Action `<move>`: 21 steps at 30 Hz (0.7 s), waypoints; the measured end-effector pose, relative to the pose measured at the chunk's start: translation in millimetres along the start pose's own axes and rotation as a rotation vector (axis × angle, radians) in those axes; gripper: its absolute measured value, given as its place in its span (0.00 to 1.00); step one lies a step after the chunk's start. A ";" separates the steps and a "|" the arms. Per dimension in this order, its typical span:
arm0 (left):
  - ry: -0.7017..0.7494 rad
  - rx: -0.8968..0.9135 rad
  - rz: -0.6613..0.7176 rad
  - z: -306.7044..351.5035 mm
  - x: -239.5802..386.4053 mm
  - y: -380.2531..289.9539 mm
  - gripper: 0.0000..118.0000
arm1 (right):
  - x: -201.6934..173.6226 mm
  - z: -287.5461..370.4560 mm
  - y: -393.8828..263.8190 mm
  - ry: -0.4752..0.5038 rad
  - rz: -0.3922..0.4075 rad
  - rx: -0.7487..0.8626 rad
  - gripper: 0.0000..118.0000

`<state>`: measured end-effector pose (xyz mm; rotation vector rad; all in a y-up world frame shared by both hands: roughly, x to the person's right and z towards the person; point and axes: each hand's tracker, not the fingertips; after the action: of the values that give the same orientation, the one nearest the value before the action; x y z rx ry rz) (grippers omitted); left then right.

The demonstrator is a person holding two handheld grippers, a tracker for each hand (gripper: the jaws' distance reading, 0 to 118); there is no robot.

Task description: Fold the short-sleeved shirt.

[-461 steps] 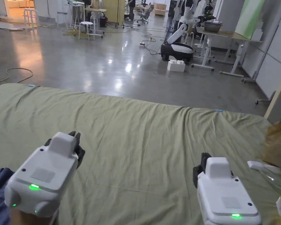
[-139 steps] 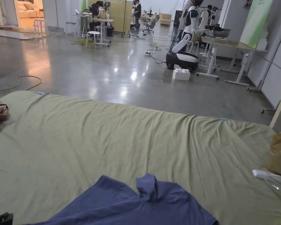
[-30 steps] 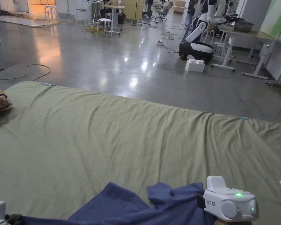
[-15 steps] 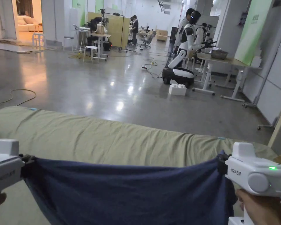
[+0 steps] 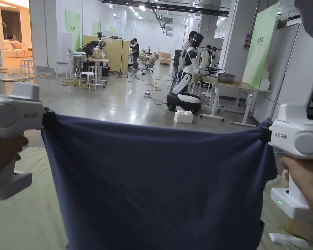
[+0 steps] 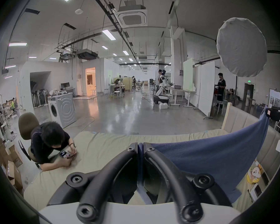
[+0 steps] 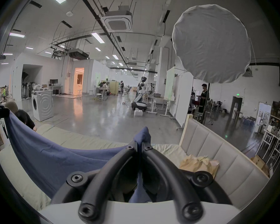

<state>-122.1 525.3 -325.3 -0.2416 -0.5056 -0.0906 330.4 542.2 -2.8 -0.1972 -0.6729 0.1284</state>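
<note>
A: Above the olive-green bed sheet [image 5: 28, 224], the navy short-sleeved shirt [image 5: 159, 182] hangs like a curtain between the two tools, its top edge pulled nearly straight.

B: Are both grips sound?

A: In the left gripper view, the left gripper [image 6: 140, 148] has its jaws clenched on a pinch of the cloth. In the right gripper view, the right gripper [image 7: 139, 144] is clamped the same way, with a small tuft poking out past the tips.

B: So how should the laying-out go?

A: I'd judge it best to keep both hands level and the top edge taut, so the body hangs free of twists. Then lower the bottom hem onto the sheet first and draw the grippers back evenly, letting the cloth settle flat.

B: Any risk?

A: The paper bag [image 7: 199, 164] and clutter near the padded headboard [image 7: 217, 154] sit on the right side; land the shirt toward the middle. The sleeves are hidden, so I can't tell whether they're folded under.
</note>
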 end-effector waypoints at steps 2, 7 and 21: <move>0.011 0.011 0.006 0.4 6.3 17.7 0.05 | 0.7 -0.6 14.0 -0.005 -0.004 0.015 0.03; 0.021 0.028 -0.007 -11.1 7.6 53.5 0.05 | 1.0 -10.9 45.8 -0.024 -0.010 0.048 0.03; 0.051 0.087 -0.015 -30.5 11.0 88.4 0.05 | -3.7 -40.5 71.4 -0.062 -0.022 0.092 0.03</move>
<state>-85.3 602.9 -364.0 -0.1506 -0.4599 -0.0889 349.2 605.4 -51.8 -0.0980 -0.7296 0.1442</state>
